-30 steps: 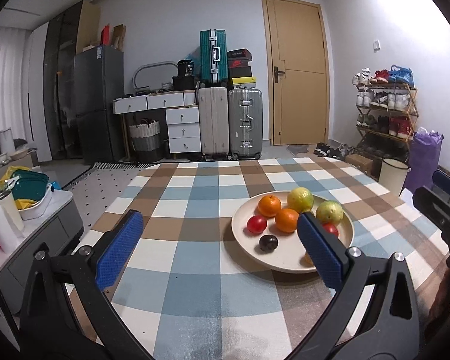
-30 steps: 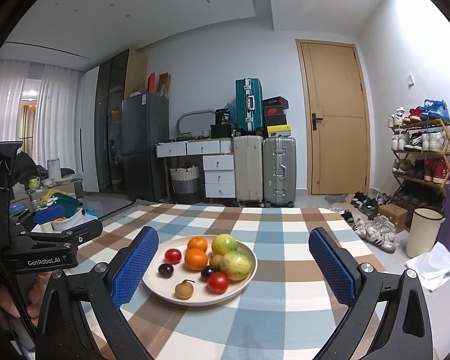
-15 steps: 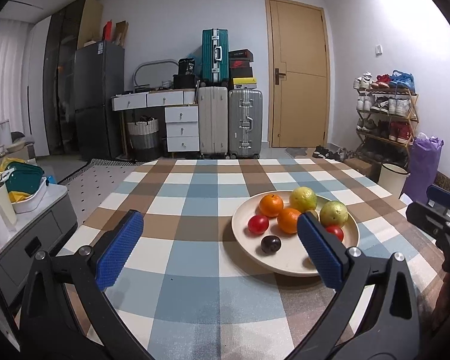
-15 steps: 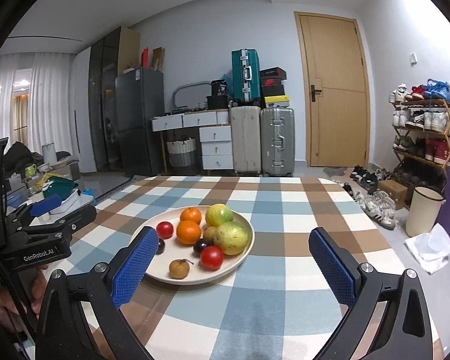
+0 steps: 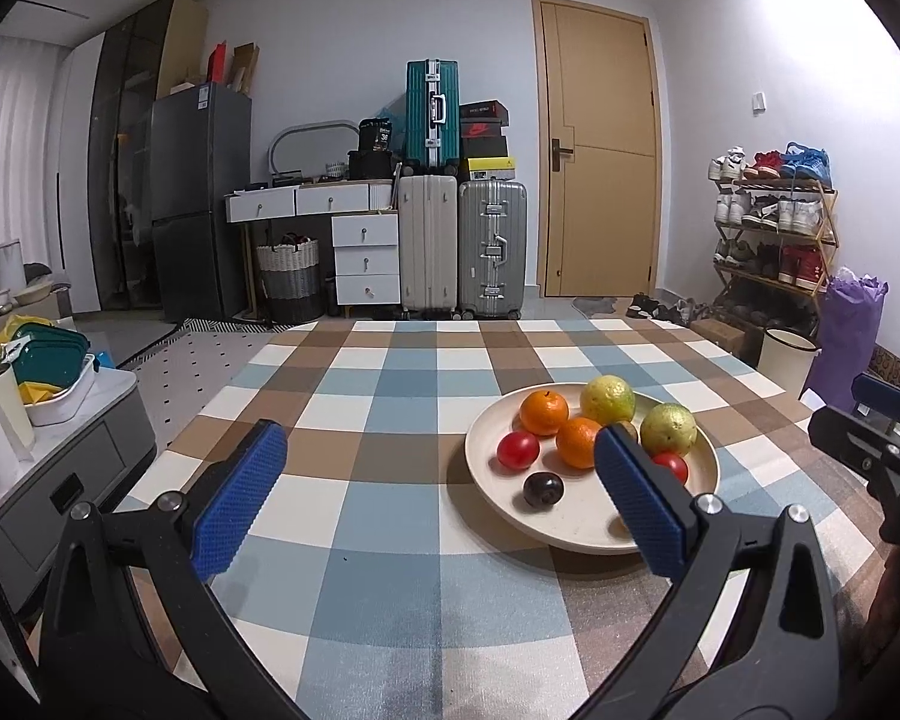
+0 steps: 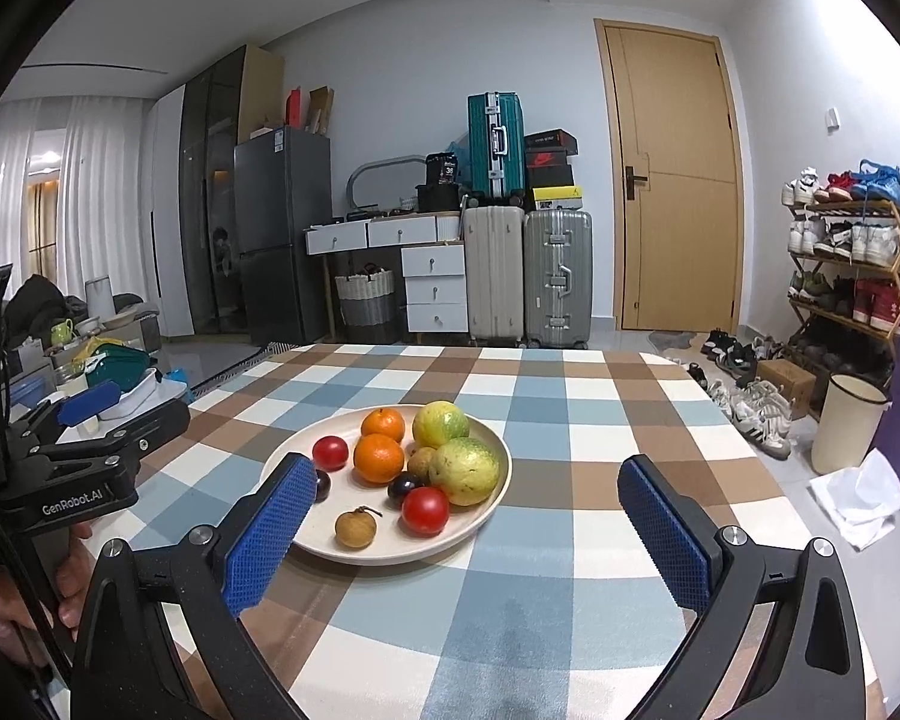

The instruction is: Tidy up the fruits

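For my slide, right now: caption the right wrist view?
Open right gripper facing a plate of mixed fruit on a checked tablecloth.

I count one plate (image 6: 492,501) on the checked cloth, holding two oranges (image 6: 378,458), two yellow-green citrus fruits (image 6: 467,470), two red tomatoes (image 6: 425,510), two dark plums (image 6: 404,486), one small brown longan (image 6: 355,528) and one brownish fruit (image 6: 422,461) tucked in the middle. Two grippers (image 6: 459,531) are out, both mine

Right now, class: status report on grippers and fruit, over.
Left gripper open, empty. Right gripper open, empty. Fruit all on plate. Nothing in the way.
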